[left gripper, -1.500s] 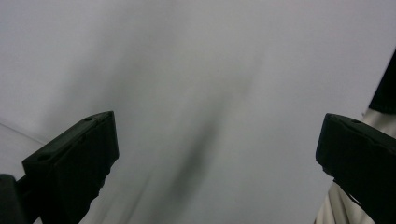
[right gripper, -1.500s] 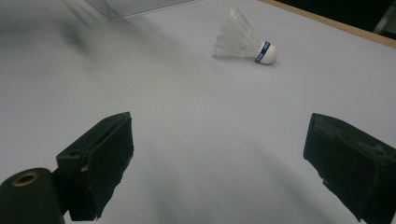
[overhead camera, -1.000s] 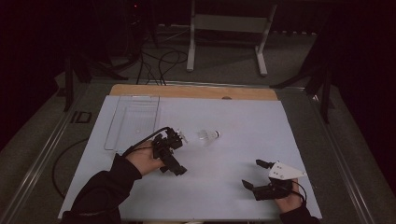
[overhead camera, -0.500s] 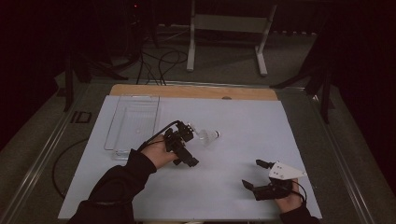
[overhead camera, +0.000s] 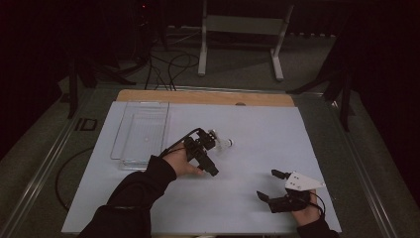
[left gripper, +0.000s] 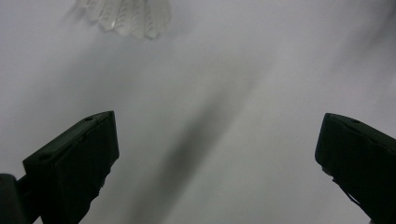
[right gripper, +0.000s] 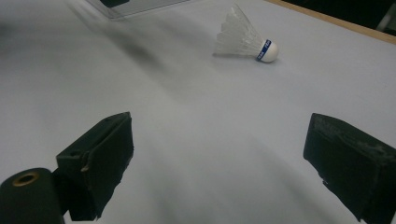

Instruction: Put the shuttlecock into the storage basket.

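A white feathered shuttlecock (overhead camera: 224, 144) with a blue band lies on its side near the middle of the white mat (overhead camera: 257, 134). My left gripper (overhead camera: 214, 157) hovers just beside it on the near left, open, jaws wide apart. In the left gripper view the shuttlecock's feather skirt (left gripper: 126, 16) lies at the top left, beyond the left gripper (left gripper: 217, 154) and outside its jaws. My right gripper (overhead camera: 267, 184) rests open at the mat's near right. The right gripper view shows the shuttlecock (right gripper: 245, 39) far ahead of the right gripper (right gripper: 224, 158), cork to the right.
A clear plastic tray (overhead camera: 121, 157) stands on the mat's left side, its corner (right gripper: 135, 7) also in the right gripper view. A wooden strip (overhead camera: 203, 96) borders the far edge. Cables and a metal stand (overhead camera: 237, 25) are on the floor beyond.
My left gripper has moved right and slightly away, from the tray's side up to the shuttlecock. The shuttlecock and the right gripper have stayed where they were.
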The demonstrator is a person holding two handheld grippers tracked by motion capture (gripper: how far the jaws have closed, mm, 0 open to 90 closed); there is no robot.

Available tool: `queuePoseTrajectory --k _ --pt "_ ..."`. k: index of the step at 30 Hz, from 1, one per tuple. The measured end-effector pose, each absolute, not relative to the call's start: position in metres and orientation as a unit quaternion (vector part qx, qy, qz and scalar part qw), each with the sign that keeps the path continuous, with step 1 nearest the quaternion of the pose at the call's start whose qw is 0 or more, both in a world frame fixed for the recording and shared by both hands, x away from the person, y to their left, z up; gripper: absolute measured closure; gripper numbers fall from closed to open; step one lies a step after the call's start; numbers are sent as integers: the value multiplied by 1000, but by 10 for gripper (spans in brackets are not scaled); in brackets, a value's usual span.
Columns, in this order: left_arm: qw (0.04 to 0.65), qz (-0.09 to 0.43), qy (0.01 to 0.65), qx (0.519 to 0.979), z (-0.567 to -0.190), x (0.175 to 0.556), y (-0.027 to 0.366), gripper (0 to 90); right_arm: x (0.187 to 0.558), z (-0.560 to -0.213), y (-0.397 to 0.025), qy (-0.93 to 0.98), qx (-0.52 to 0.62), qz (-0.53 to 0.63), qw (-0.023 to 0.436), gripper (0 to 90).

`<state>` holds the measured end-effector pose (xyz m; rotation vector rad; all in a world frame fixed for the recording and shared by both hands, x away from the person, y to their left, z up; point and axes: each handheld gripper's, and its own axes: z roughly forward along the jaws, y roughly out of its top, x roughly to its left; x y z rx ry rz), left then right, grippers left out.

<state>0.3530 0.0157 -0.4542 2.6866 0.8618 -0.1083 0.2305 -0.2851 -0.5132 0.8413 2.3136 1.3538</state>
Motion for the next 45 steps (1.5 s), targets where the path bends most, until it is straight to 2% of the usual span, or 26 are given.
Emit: queuePoseTrajectory --k 12,23,45 --pt "161 -33 302 939 -461 367 -3 8 231 -513 -285 811 295 478 164 84" --pt "180 -32 323 929 -469 382 -9 70 231 -513 -285 811 294 478 163 84" --pt "203 -24 341 918 -492 399 -14 362 231 -512 -285 811 291 480 163 84"
